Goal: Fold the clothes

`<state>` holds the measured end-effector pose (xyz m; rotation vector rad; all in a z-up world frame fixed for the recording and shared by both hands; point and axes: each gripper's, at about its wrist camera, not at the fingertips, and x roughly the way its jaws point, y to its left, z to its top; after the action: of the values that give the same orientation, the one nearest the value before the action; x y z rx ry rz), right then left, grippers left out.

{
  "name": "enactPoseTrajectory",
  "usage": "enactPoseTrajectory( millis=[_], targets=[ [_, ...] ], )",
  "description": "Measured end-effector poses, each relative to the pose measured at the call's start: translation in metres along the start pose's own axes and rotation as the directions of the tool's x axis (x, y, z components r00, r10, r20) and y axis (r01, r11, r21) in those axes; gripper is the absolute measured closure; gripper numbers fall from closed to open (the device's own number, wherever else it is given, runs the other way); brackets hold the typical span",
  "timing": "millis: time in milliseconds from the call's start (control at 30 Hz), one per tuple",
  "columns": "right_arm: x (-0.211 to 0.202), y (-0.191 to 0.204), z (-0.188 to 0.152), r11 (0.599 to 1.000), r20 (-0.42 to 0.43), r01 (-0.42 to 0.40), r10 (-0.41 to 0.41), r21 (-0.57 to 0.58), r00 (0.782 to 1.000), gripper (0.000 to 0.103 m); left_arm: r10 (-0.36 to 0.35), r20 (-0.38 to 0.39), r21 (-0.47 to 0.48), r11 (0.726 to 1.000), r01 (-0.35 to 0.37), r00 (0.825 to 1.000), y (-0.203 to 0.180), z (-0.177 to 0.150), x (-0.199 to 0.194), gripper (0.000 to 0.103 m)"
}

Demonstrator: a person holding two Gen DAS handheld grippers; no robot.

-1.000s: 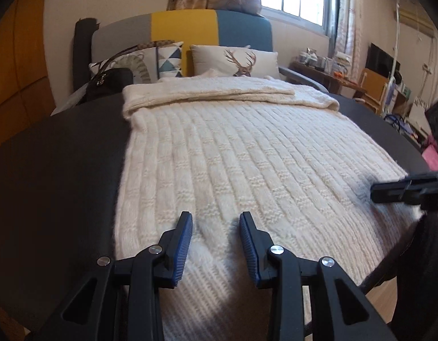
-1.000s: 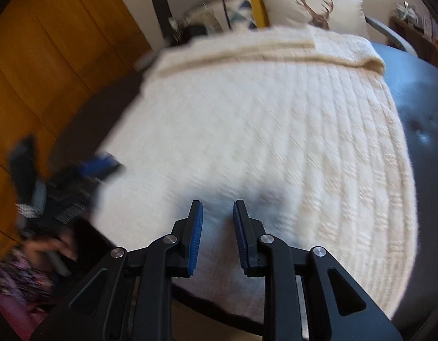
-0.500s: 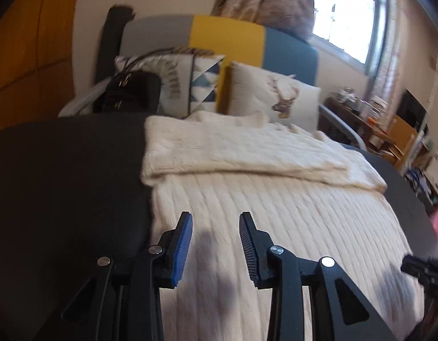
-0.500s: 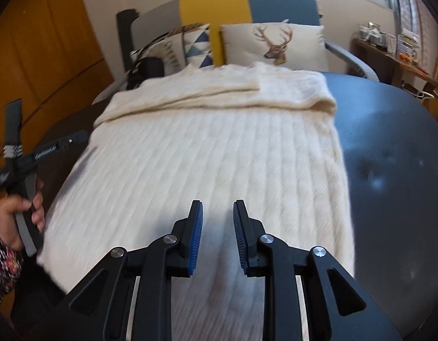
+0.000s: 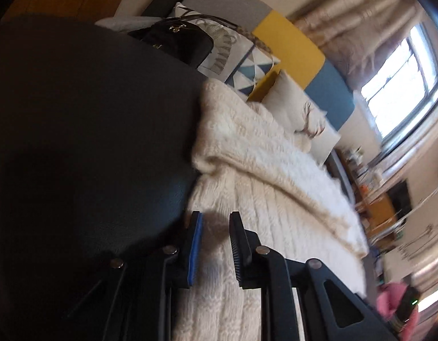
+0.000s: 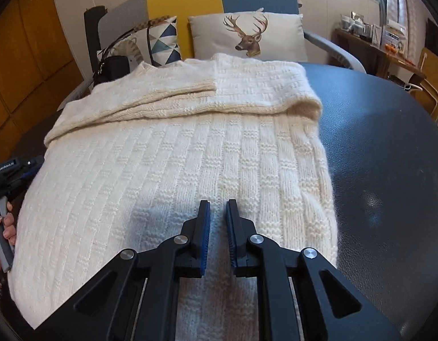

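Note:
A cream knitted sweater lies flat on a round black table, with its sleeves folded across the far end. My right gripper is open and empty, low over the sweater's near right part. My left gripper is open and empty, tilted, over the sweater's left edge where it meets the black table. The left gripper also shows at the left edge of the right wrist view, held by a hand.
Behind the table stands a grey, yellow and blue sofa with a deer cushion, a triangle-pattern cushion and a black handbag. A wooden shelf with small items is at the right. Wooden panels are at the left.
My left gripper has moved forward along the sweater's left side and rolled, so its view tilts. My right gripper has moved forward and lower over the sweater. Both stay open.

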<state>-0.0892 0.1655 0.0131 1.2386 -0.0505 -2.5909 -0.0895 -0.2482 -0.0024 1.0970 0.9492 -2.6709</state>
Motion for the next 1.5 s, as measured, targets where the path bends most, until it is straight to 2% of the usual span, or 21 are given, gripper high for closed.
enactPoseTrajectory(
  millis=[67, 167, 200, 267, 333, 467, 700, 833, 900, 967, 1067, 1200, 1267, 1300, 1433, 1500],
  targets=[
    [0.0, 0.0, -0.002, 1.0, 0.002, 0.0, 0.0, -0.001, 1.0, 0.09, 0.018, 0.022, 0.054, 0.998, -0.019, 1.0, -0.015, 0.003, -0.001, 0.079],
    [0.0, -0.002, -0.003, 1.0, 0.007, -0.01, 0.01, 0.007, 1.0, 0.09, -0.01, 0.074, 0.105, 0.994, 0.002, 0.997, -0.036, 0.01, 0.001, 0.073],
    [0.0, -0.004, -0.002, 1.0, 0.008, -0.015, 0.015, 0.012, 1.0, 0.09, 0.007, 0.077, 0.127, 0.992, -0.017, 0.997, -0.042, 0.013, 0.006, 0.073],
    [0.001, -0.005, 0.001, 0.999, 0.009, -0.025, 0.025, 0.02, 1.0, 0.09, 0.053, 0.036, 0.138, 0.989, -0.057, 0.998, -0.045, 0.017, 0.024, 0.073],
    [0.002, -0.006, 0.001, 0.999, 0.009, -0.031, 0.03, 0.025, 0.999, 0.09, 0.056, -0.008, 0.094, 0.994, -0.055, 0.998, -0.034, 0.018, 0.036, 0.074],
    [0.003, -0.006, 0.001, 0.999, 0.01, -0.031, 0.031, 0.025, 0.999, 0.09, 0.035, 0.01, 0.012, 0.999, -0.035, 0.999, -0.014, 0.013, 0.028, 0.078],
    [0.002, -0.015, 0.002, 0.998, 0.01, -0.056, 0.055, 0.042, 0.998, 0.09, 0.087, -0.018, 0.065, 0.994, -0.085, 0.996, -0.017, 0.006, 0.017, 0.078],
    [-0.001, -0.023, 0.003, 0.995, 0.009, -0.081, 0.08, 0.061, 0.997, 0.09, 0.068, 0.039, 0.009, 0.998, -0.069, 0.997, -0.032, -0.005, -0.008, 0.077],
    [-0.009, -0.033, 0.006, 0.984, 0.041, -0.121, 0.117, 0.127, 0.992, 0.091, 0.037, 0.06, -0.002, 0.999, -0.037, 0.997, -0.041, -0.02, -0.02, 0.073],
    [-0.019, -0.047, 0.01, 0.963, 0.099, -0.166, 0.148, 0.214, 0.984, 0.091, 0.028, 0.055, 0.048, 0.998, -0.031, 0.998, -0.053, -0.037, -0.02, 0.072],
    [-0.011, -0.053, 0.024, 0.972, 0.072, -0.131, 0.119, 0.197, 0.99, 0.091, 0.037, 0.03, 0.103, 0.994, -0.04, 0.999, -0.061, -0.05, -0.013, 0.072],
    [0.008, -0.063, 0.034, 0.984, 0.01, -0.052, 0.051, 0.173, 0.999, 0.092, -0.01, 0.029, 0.052, 0.999, 0.009, 1.0, -0.05, -0.046, -0.014, 0.072],
    [0.01, -0.077, 0.031, 0.976, -0.002, -0.05, 0.052, 0.214, 0.999, 0.102, -0.036, 0.035, 0.028, 0.999, 0.035, 0.999, -0.045, -0.045, -0.014, 0.073],
    [0.012, -0.085, 0.03, 0.971, -0.007, -0.05, 0.053, 0.235, 0.999, 0.103, -0.04, 0.038, 0.023, 0.999, 0.039, 0.999, -0.045, -0.045, -0.015, 0.073],
    [0.003, -0.094, 0.028, 0.967, -0.01, -0.046, 0.05, 0.25, 0.999, 0.103, -0.001, 0.043, 0.058, 0.998, -0.002, 0.999, -0.051, -0.049, -0.015, 0.073],
    [-0.01, -0.091, 0.031, 0.965, 0.034, -0.073, 0.067, 0.253, 0.997, 0.098, 0.013, 0.044, 0.069, 0.997, -0.016, 0.999, -0.054, -0.05, -0.015, 0.073]
  ],
)
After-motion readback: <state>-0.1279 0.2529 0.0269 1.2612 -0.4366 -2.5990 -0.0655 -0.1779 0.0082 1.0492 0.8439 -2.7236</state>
